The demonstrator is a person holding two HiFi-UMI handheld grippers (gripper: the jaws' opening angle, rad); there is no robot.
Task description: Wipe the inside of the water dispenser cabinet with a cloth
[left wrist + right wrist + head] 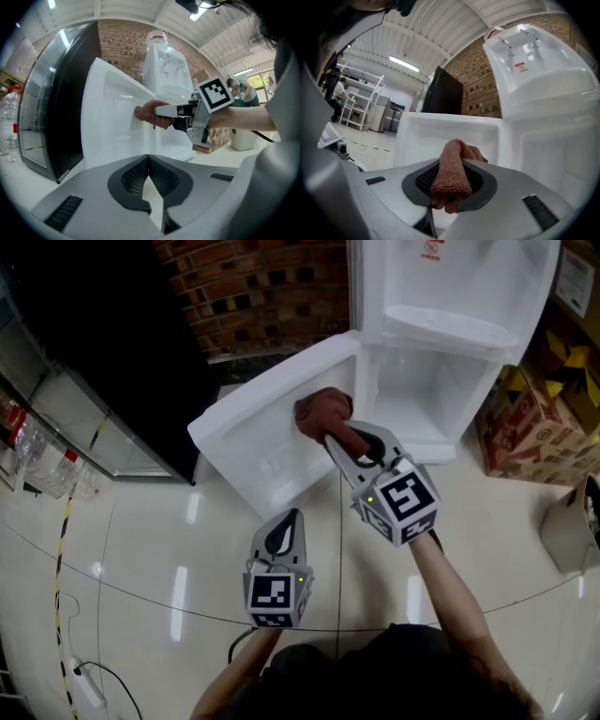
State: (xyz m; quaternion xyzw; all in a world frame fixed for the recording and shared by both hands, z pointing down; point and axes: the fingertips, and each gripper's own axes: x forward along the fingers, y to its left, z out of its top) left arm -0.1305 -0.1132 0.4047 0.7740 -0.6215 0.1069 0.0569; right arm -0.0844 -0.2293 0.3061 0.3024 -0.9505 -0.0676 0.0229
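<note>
A white water dispenser point(441, 306) stands with its lower cabinet point(422, 399) open and its door point(272, 432) swung out to the left. My right gripper point(339, 437) is shut on a reddish-brown cloth point(323, 414), which presses against the inner face of the door point(440, 129) near the hinge side. The cloth point(451, 176) is bunched between the jaws, and it shows against the door point(112, 122) as a brown wad, the cloth point(149, 114). My left gripper point(281, 538) hangs back over the floor, shut and empty, its tips point(149, 161) touching.
A black glass-fronted cabinet point(112, 352) stands left of the door, with plastic bottles point(37, 460) beside it. Cardboard boxes point(539, 418) sit right of the dispenser. A brick wall point(262, 287) is behind. A cable point(70, 652) and power strip lie on the glossy floor at the lower left.
</note>
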